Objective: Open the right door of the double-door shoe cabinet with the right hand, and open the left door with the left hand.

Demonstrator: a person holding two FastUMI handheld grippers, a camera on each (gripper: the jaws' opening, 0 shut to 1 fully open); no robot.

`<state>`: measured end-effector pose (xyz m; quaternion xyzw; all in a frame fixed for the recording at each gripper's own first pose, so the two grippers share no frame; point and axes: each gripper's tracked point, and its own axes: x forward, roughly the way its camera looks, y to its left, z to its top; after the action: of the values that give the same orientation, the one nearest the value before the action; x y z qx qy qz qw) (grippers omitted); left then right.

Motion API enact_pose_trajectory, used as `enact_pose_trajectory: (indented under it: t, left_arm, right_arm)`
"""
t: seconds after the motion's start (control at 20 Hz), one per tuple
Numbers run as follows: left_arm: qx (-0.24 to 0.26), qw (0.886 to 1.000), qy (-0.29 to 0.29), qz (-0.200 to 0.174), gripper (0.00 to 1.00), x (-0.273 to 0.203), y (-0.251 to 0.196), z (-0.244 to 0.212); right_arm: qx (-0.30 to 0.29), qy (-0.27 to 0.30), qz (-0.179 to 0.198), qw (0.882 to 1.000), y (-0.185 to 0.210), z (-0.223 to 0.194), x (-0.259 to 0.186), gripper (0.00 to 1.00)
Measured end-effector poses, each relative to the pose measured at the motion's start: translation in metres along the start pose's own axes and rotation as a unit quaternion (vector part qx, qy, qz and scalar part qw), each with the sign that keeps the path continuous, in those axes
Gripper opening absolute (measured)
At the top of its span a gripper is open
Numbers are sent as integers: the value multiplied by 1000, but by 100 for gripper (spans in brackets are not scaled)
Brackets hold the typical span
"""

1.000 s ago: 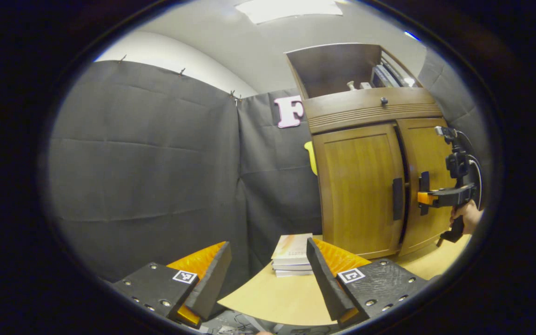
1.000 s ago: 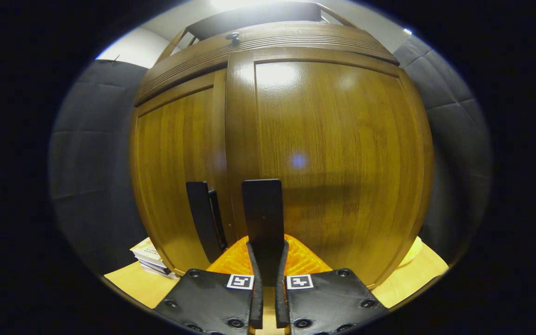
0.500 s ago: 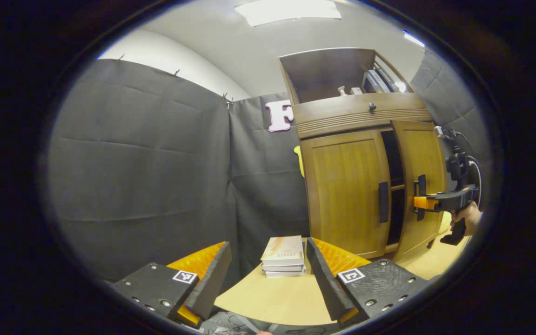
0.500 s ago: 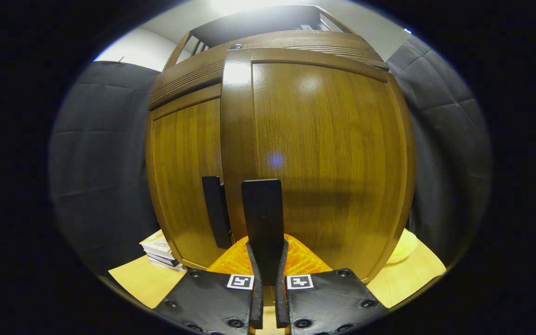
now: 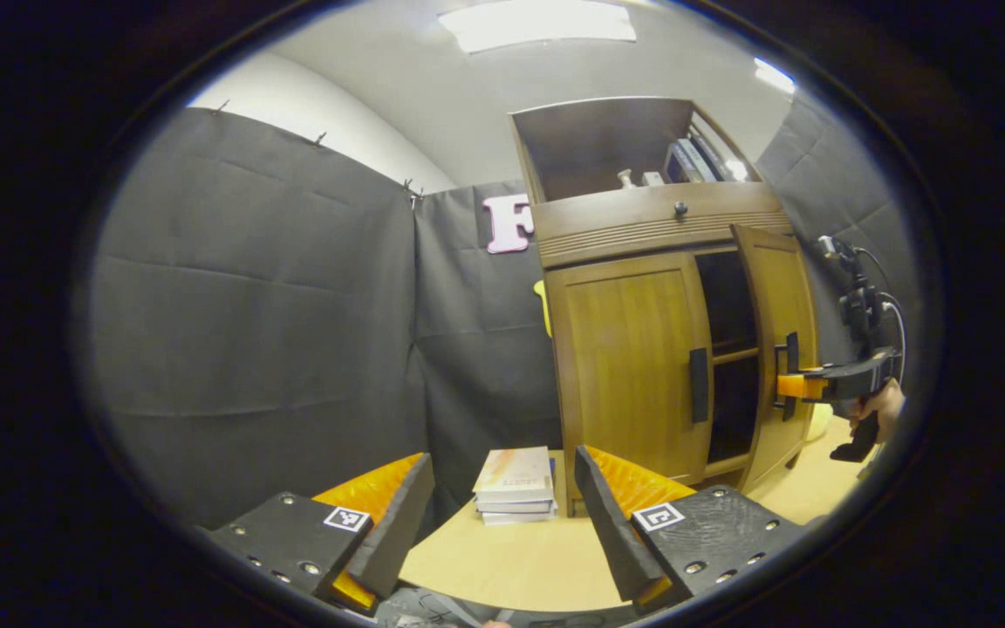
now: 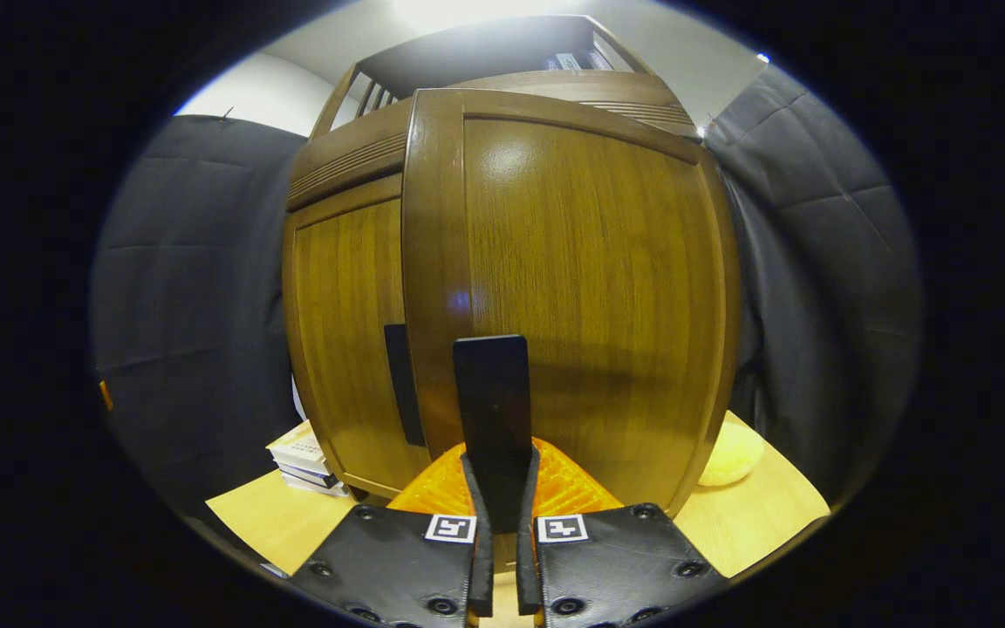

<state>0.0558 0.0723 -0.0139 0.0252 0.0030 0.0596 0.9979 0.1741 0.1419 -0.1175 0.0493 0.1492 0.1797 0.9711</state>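
The wooden shoe cabinet (image 5: pixel 651 222) stands on the table at the right of the left gripper view. Its left door (image 5: pixel 629 366) is closed, with a dark vertical handle (image 5: pixel 699 385). The right door (image 5: pixel 780 340) stands ajar and shows dark shelves behind it. My right gripper (image 5: pixel 795 385), held by a hand (image 5: pixel 878 406), grips that door's handle (image 5: pixel 789 375). In the right gripper view the right gripper (image 6: pixel 502 462) is shut on the right door's handle (image 6: pixel 491 401), with the right door (image 6: pixel 590 296) close ahead. My left gripper (image 5: pixel 502 458) is open, low and well short of the cabinet.
A stack of books (image 5: pixel 516 484) lies on the light wooden table (image 5: pixel 502 558) just left of the cabinet. A yellow soft object (image 6: pixel 729 453) sits by the cabinet's right side. An open top shelf (image 5: pixel 686 161) holds books. Black cloth walls surround the booth.
The right door has swung further open, pulled by the right gripper still shut on its handle. The left gripper has stayed open and drifted only slightly.
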Motion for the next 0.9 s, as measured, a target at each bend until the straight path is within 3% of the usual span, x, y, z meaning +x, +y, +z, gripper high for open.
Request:
enact_pose_trajectory:
  t: [0.5, 0.85, 0.9]
  left_arm:
    - [-8, 999, -12, -47, 93, 4, -11, -1]
    - [-10, 997, -19, -76, 93, 5, -17, -1]
    - [-10, 997, -20, -79, 93, 5, -17, -1]
  right_arm:
    - [-6, 6, -21, 1000, -27, 0, -44, 12]
    - [-6, 6, -46, 999, -52, -1, -72, 15]
    - [-6, 6, -50, 999, -57, -2, -76, 12]
